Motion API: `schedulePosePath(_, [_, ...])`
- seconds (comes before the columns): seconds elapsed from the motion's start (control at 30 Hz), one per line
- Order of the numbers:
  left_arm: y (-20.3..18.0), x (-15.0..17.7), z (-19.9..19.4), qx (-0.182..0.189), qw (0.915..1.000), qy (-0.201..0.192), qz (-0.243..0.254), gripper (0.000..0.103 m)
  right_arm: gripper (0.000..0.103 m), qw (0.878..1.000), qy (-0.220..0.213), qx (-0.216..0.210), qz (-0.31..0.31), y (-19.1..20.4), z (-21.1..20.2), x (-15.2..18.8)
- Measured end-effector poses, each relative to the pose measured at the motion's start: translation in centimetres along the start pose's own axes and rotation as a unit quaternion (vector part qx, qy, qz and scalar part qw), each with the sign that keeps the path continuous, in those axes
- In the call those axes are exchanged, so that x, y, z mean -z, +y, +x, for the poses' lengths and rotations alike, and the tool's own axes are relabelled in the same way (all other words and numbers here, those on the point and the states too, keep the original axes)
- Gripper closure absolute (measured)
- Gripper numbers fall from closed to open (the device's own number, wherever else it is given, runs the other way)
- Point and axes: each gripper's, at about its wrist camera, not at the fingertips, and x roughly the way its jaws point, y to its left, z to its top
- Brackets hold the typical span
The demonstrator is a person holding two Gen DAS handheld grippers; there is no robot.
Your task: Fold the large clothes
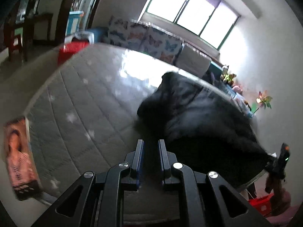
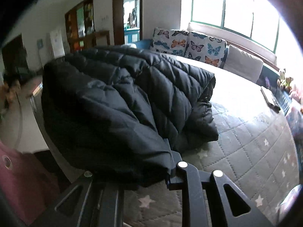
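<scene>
The black puffer jacket (image 2: 117, 102) is quilted cloth with a faint sheen, puffed in stitched channels. The grey mattress pad (image 2: 246, 151) beneath it is matt quilted fabric printed with pale stars. Both grippers, the left gripper (image 1: 151, 147) and the right gripper (image 2: 151, 151), are matt black plastic with shiny round metal pins; blue pads line the left one's fingers (image 1: 142, 151). The far butterfly-print cushions (image 2: 189, 45) are soft cloth.

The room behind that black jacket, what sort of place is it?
Most likely a lived-in home, a bedroom or sitting room. A quilted star-print mattress carries the jacket, butterfly-print cushions line a bench under a wide window, and soft toys sit nearby.
</scene>
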Motion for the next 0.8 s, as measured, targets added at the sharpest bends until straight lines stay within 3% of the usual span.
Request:
schedulePosePath(0.07, [-2.5,-1.4,-2.2,0.006,0.9996,-0.024,0.016,0.087,0.081,1.0,0.008,0.003,-0.004,0.2,0.0,0.7])
schedulePosePath(0.17, [-7.0,-3.3,-2.8,0.026,0.9978,-0.027,0.054,0.086,0.081,0.999,0.023,0.019,-0.016,0.5,0.5,1.5])
schedulePosePath(0.27, [-12.1,-5.2,-0.5,0.056,0.9937,-0.012,0.097,0.086,0.084,0.999,0.038,0.02,-0.002,0.3,0.9,2.6])
schedulePosePath(0.4, [-17.2,-9.0,4.7,0.093,0.9891,0.013,0.113,0.086,0.084,0.998,0.049,0.024,0.032,-0.7,1.3,4.2])
schedulePosePath(0.6, [-19.2,-15.1,14.0,0.106,0.9906,0.069,0.051,0.086,0.084,0.995,0.045,0.043,0.072,-2.3,-1.2,4.1])
schedulePosePath(0.8, [-19.1,-18.4,21.1,0.078,0.9883,0.12,0.053,0.086,0.082,0.99,0.018,0.069,0.122,-4.9,-4.7,1.0])
